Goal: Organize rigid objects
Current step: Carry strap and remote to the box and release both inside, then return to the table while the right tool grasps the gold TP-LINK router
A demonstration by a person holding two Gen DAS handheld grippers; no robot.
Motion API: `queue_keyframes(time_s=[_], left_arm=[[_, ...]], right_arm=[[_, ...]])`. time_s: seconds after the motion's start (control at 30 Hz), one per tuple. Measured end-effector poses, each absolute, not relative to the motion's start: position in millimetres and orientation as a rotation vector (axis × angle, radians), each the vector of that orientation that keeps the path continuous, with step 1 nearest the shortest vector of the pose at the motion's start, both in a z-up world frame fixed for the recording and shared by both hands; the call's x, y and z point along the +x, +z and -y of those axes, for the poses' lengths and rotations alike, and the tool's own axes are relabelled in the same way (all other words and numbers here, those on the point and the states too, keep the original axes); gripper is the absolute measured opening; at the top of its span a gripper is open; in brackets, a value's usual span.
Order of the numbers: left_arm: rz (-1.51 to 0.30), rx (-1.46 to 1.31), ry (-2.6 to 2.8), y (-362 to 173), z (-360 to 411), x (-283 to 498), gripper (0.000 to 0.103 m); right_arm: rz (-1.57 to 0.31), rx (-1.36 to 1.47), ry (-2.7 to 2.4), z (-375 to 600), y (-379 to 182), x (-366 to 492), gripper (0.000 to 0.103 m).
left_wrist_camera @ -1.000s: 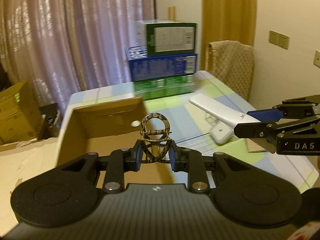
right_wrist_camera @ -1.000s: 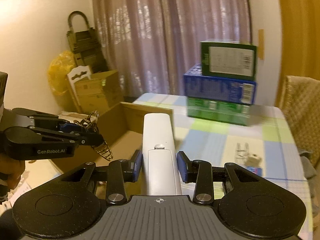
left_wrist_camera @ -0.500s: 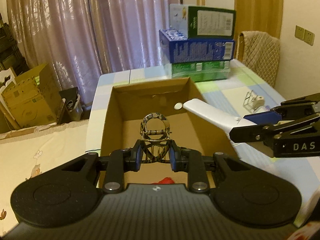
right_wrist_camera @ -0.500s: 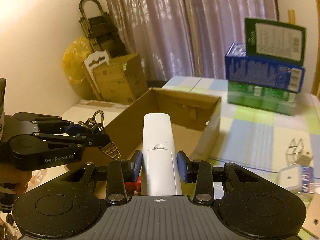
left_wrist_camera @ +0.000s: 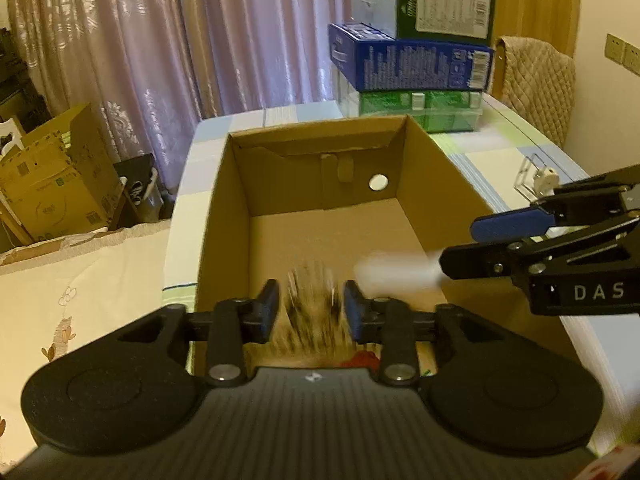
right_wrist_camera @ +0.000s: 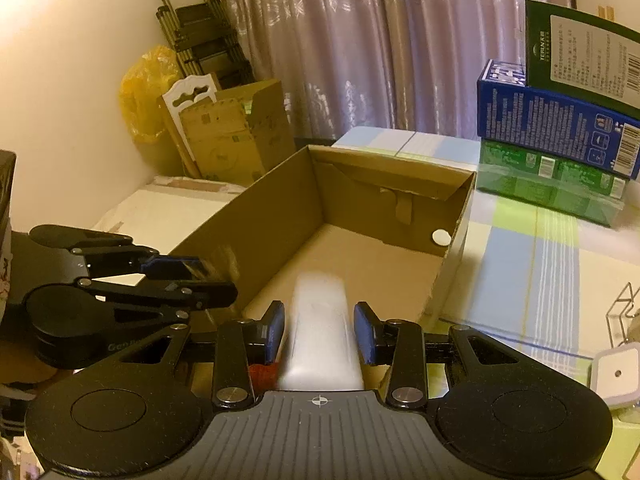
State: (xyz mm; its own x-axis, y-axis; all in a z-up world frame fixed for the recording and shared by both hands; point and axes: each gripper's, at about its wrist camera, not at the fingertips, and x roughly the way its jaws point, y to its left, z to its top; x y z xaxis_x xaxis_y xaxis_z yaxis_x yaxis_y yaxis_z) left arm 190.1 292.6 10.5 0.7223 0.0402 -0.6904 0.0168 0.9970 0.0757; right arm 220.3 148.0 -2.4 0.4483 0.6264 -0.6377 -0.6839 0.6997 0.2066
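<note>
Dropping into the cardboard box [left_wrist_camera: 436, 184], two rigid items appear as motion-blurred streaks: a white remote [right_wrist_camera: 320, 332] between the parted fingers of the right gripper [right_wrist_camera: 319, 332], and a metal wire ornament [left_wrist_camera: 312, 312] between the parted fingers of the left gripper [left_wrist_camera: 311, 312]. Both sets of jaws stand released, with a visible gap on each side of each item, so neither item appears gripped. Both items lie over the near end of the box, the remote toward its right wall and the ornament toward the middle; a small red object [left_wrist_camera: 362, 360] shows on the box floor at the near edge. The remote is judged light, stiff and smooth-sided, best taken across its narrow width near mid-length; the ornament is judged light but thin-wired, liable to bend or snag, and best held at its ring frame. The box rests along the left edge of the checked tablecloth [right_wrist_camera: 532, 264]. Stacked cartons [left_wrist_camera: 412, 64] occupy the far edge, and a white adapter [right_wrist_camera: 616, 372] and a wire stand [right_wrist_camera: 624, 304] lie toward the right edge.
</note>
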Motion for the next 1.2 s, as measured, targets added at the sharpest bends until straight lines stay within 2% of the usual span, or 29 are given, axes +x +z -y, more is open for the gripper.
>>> queue_keyframes(time_s=[0.1, 0.17, 0.5, 0.63, 0.77, 0.97, 1.2], left_arm=[[-0.756, 0.066, 0.02, 12, -295, 190, 0.032], [-0.749, 0.069, 0.026, 14, -294, 189, 0.032], [-0.688, 0.025, 0.005, 46, -270, 168, 0.032], [-0.654, 0.011, -0.024, 61, -246, 159, 0.032], [-0.636, -0.001, -0.066, 70, -215, 155, 0.033], [-0.628, -0.021, -0.139, 74, -162, 152, 0.038], [-0.647, -0.028, -0.226, 62, -99, 154, 0.048]], right_arm=[[-0.736, -0.081, 0.812, -145, -1, 220, 0.04], [-0.723, -0.07, 0.808, -140, 2, 218, 0.053], [-0.635, -0.024, 0.761, -93, 37, 190, 0.058], [-0.605, 0.0, 0.681, -59, 51, 177, 0.067], [-0.587, 0.009, 0.606, -17, 62, 170, 0.071], [-0.57, -0.006, 0.481, 56, 72, 158, 0.074], [-0.591, 0.008, 0.343, 135, 64, 149, 0.075]])
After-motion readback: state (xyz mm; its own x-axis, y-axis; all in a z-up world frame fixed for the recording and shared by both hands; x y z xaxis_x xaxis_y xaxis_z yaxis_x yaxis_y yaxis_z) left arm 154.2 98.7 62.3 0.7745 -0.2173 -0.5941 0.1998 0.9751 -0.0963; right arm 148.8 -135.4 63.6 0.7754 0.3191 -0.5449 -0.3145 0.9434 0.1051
